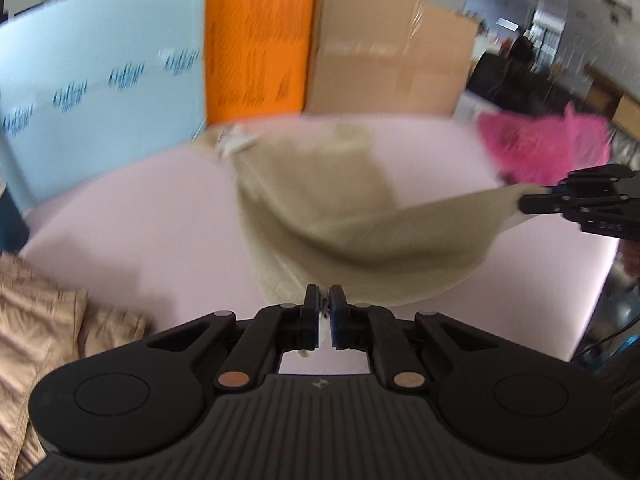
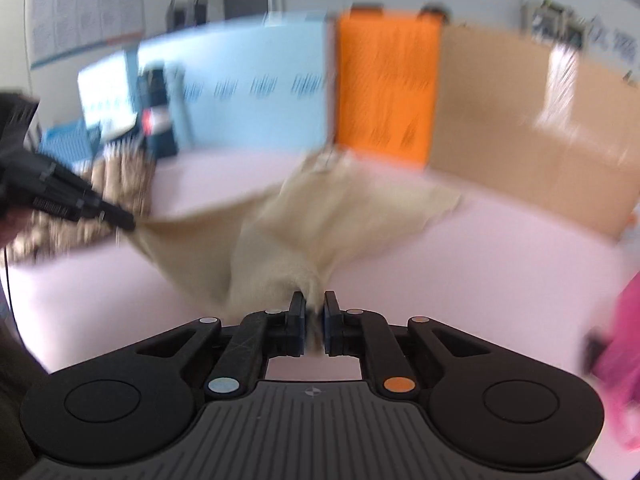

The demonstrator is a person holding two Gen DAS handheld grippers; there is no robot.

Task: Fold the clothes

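Note:
A beige garment [image 1: 332, 216] lies partly on the pale pink table [image 1: 140, 220], its near edge lifted and stretched between both grippers. My left gripper [image 1: 324, 304] is shut on one corner of it. My right gripper [image 2: 313, 314] is shut on the other corner [image 2: 280, 240]. In the left wrist view the right gripper [image 1: 524, 202] comes in from the right, pinching the cloth. In the right wrist view the left gripper [image 2: 130, 222] comes in from the left, pinching it. The far part of the garment rests on the table near the back boards. Both views are motion-blurred.
A light blue board [image 1: 100, 80], an orange board [image 1: 256, 48] and a cardboard box [image 1: 392, 48] stand along the table's back edge. A pink garment [image 1: 548, 148] lies at the right. A tan garment [image 1: 44, 320] lies at the left front.

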